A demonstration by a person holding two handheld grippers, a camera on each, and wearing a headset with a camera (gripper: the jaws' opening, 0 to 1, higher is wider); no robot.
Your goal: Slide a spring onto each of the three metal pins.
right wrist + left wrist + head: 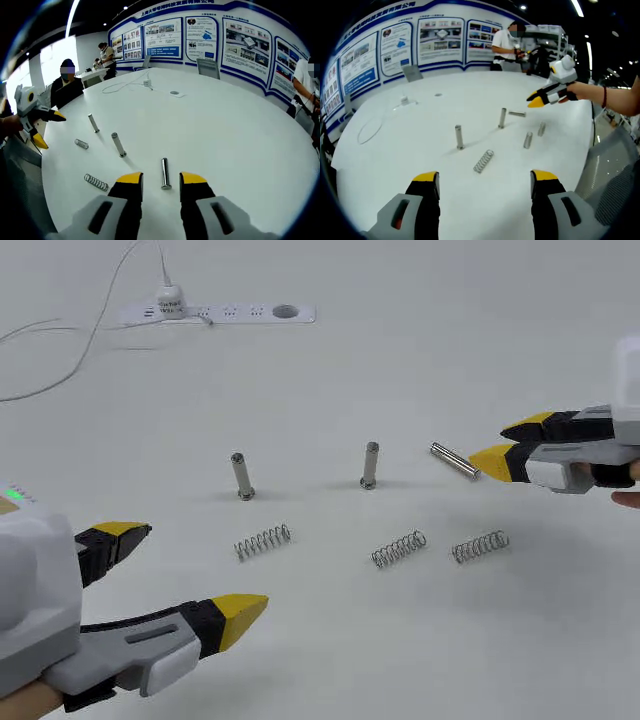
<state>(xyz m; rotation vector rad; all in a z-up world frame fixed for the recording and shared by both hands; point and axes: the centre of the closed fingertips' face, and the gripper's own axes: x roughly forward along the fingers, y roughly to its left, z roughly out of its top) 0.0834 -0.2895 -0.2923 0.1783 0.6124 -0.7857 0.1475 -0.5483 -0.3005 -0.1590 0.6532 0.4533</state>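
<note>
Nearest the person, the left tongs hang wide apart with nothing in them, just short of the left spring. That spring is light and round, so I judge that a hard or off-centre squeeze could flick it away or send it rolling across the smooth counter. A pinch across the coils could also bend it. The middle spring and the right spring lie loose in the same row, well apart from each other, and carry the same risk.

Behind the row, the left pin and the middle pin stand upright on small feet, both bare. A spring carried in at a slant, or a tong tip brushing a shaft, would likely tip one over, since nothing seems to hold them down.

Further right, the third pin lies flat, so it cannot take a spring as it is. The right tongs are apart, their tips on either side of its near end, not closed on it. Being round, it may roll off as they close, and gripped by one end it may swing or slip while being stood up.

Nothing blocks the way between springs and pins. Far back, a power strip lies well clear of the work, and in the left gripper view a person stands beyond the counter's far edge
</note>
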